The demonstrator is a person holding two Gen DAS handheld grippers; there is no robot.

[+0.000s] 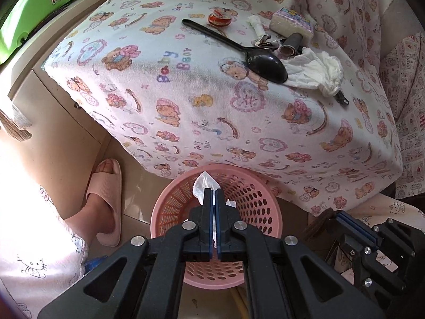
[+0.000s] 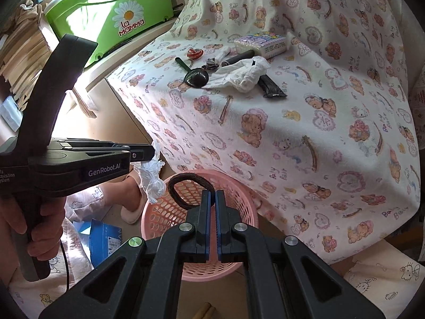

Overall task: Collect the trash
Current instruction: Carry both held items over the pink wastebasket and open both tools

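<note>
Hanging right over the pink basket (image 1: pixel 170 207) on the floor, both grippers are clamped down on trash. The left gripper (image 1: pixel 213 194) is pinching a crumpled white tissue (image 1: pixel 203 183) between its closed jaws, with the paper sticking out past the fingertips above the basket's opening; from the right wrist view the same tissue (image 2: pixel 152 178) is dangling just over the basket rim (image 2: pixel 239 183). The right gripper (image 2: pixel 213 196) is also closed tight, squeezing a dark brown hair tie (image 2: pixel 183 183) that's looping out to the left of its fingers, over the basket.

The basket is sitting at the foot of the table (image 1: pixel 186 111), which is wearing a cloth printed with teddy bears. More stuff is still lying on top: a black spoon (image 1: pixel 265 63), a bigger crumpled white tissue (image 1: pixel 318 71) touching the spoon's bowl, a red and white wrapper (image 1: pixel 219 18), a small crinkled foil scrap (image 1: pixel 265 42), a dark tube (image 1: pixel 290 43) and a pack of tissues (image 1: pixel 290 22) behind it. A green box (image 2: pixel 111 18) with a daisy on it is sitting off to the left, and a foot in a pink slipper (image 1: pixel 105 199) is resting beside the basket.
</note>
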